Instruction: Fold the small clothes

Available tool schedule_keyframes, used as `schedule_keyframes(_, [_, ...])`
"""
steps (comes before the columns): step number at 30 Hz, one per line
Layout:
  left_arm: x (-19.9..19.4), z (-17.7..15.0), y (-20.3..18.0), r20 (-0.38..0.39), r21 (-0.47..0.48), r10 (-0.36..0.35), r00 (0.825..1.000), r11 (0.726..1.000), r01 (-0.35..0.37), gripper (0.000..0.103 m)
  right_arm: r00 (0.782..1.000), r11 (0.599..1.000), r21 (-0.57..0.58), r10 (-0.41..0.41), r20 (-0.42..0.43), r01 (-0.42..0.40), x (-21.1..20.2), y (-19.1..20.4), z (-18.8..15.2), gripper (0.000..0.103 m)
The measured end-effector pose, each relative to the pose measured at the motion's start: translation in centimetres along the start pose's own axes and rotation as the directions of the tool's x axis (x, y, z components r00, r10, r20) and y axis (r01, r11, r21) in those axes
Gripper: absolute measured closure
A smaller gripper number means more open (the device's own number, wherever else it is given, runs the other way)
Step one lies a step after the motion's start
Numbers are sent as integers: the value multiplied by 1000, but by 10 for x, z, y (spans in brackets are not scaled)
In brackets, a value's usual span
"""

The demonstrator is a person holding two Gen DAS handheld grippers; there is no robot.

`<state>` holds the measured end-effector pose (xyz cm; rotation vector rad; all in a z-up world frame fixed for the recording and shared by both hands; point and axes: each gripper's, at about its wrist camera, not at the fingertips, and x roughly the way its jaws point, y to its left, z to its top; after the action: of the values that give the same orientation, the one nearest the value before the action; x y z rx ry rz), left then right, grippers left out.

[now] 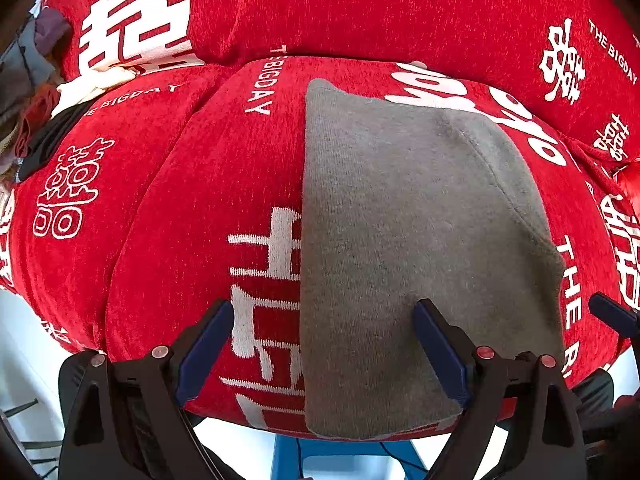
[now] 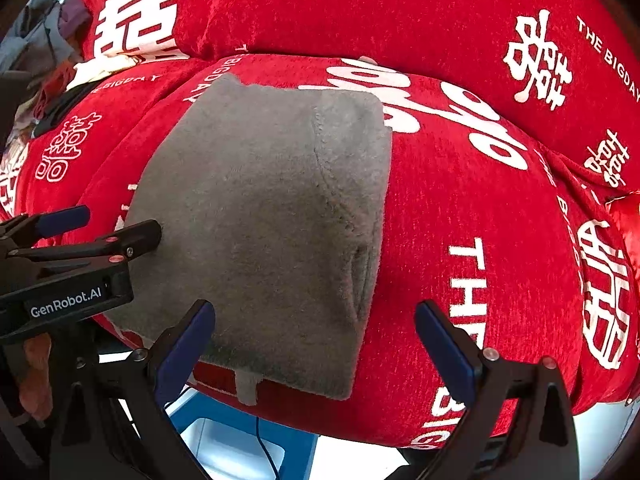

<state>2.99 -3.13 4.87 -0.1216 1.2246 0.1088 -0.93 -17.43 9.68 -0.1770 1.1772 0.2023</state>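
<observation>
A grey knitted garment (image 1: 416, 240) lies folded flat on the red sofa seat cushion (image 1: 192, 208); it also shows in the right wrist view (image 2: 264, 216). My left gripper (image 1: 324, 344) is open and empty, above the garment's near left edge, one finger over the grey cloth and the other over red fabric. My right gripper (image 2: 316, 340) is open and empty, above the garment's near right corner. The left gripper also appears at the left of the right wrist view (image 2: 116, 226), its fingers apart by the garment's left edge.
The red sofa cover with white characters spans the seat (image 2: 472, 240) and back cushions (image 1: 400, 4). A pile of other clothes (image 1: 36, 92) sits at the far left end. A blue stool (image 1: 344, 460) and white floor lie below the seat's front edge.
</observation>
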Motion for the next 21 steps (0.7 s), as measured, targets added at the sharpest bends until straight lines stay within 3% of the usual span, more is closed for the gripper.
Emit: schedule_keyframes(21, [-19,-2,-19,21,54,81,997,995,-82,11,997,997,53,58,56,-61,-4,-20,-6,2])
